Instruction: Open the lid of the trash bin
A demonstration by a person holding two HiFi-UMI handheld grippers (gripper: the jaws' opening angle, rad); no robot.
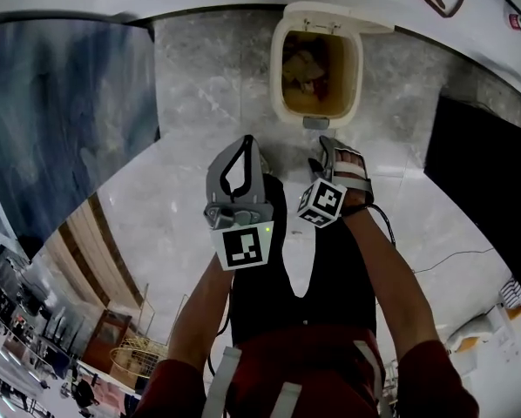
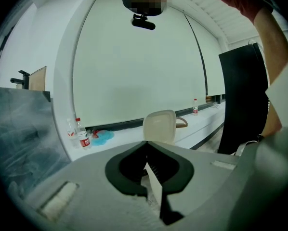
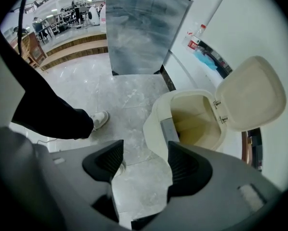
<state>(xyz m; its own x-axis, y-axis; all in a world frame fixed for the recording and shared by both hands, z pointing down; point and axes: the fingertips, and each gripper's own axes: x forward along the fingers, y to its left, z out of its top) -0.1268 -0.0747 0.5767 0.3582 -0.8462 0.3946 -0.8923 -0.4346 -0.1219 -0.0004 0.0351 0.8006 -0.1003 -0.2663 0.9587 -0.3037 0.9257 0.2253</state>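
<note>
The cream trash bin (image 1: 279,77) stands on the marble floor against the white ledge, its lid (image 3: 250,93) swung up and back, so the inside shows with some rubbish (image 1: 306,70) at the bottom. A grey pedal (image 3: 169,131) sticks out at its front. My left gripper (image 1: 247,139) is held level a little short of the bin, jaws shut on nothing; in the left gripper view the raised lid (image 2: 159,126) shows just past the gripper's (image 2: 145,143) tips. My right gripper (image 3: 144,160) is open and empty, above the floor in front of the pedal, and also shows in the head view (image 1: 324,149).
A grey-blue panel (image 1: 69,120) stands left of the bin and a black panel (image 1: 487,172) to its right. Water bottles (image 2: 81,136) sit on the white ledge. A cable (image 1: 452,258) lies on the floor at the right. A shoe (image 3: 99,119) is near the bin.
</note>
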